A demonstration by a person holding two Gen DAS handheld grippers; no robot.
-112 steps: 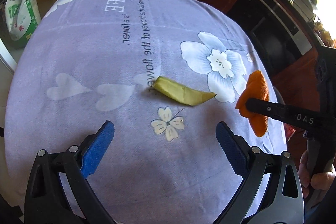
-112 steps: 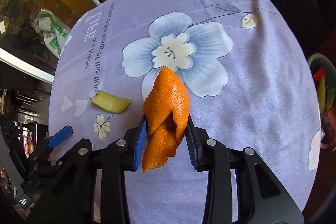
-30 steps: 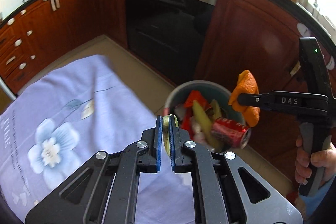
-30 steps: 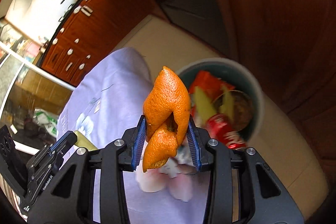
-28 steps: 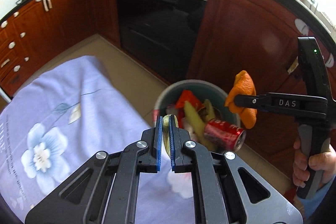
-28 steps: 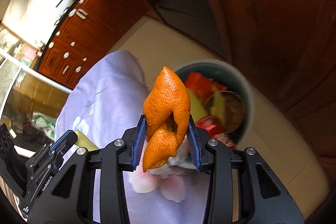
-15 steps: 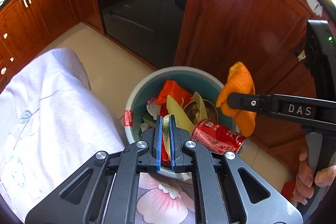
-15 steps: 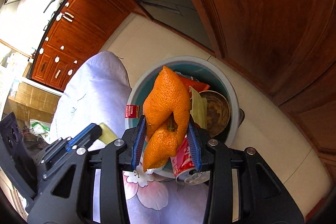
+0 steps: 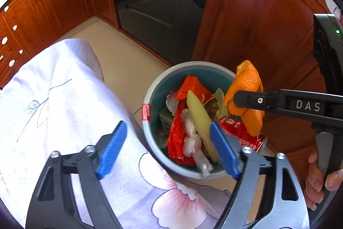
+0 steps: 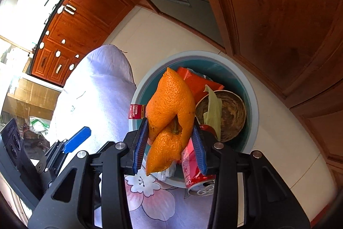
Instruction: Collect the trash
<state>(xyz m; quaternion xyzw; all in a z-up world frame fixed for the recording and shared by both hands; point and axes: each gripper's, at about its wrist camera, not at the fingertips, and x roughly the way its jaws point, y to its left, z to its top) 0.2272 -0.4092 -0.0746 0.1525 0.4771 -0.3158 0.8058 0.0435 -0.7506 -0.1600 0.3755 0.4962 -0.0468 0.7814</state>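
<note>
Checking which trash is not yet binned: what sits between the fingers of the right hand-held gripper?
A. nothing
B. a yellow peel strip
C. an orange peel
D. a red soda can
C: the orange peel sits between the blue pads of the right hand-held gripper, above the bin.

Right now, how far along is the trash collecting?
Mostly done. The bin already holds wrappers, a red can and a yellow peel. The left gripper is opening, nothing between its fingers. The right gripper is opening around the orange peel above the bin; dropping it remains.
</note>
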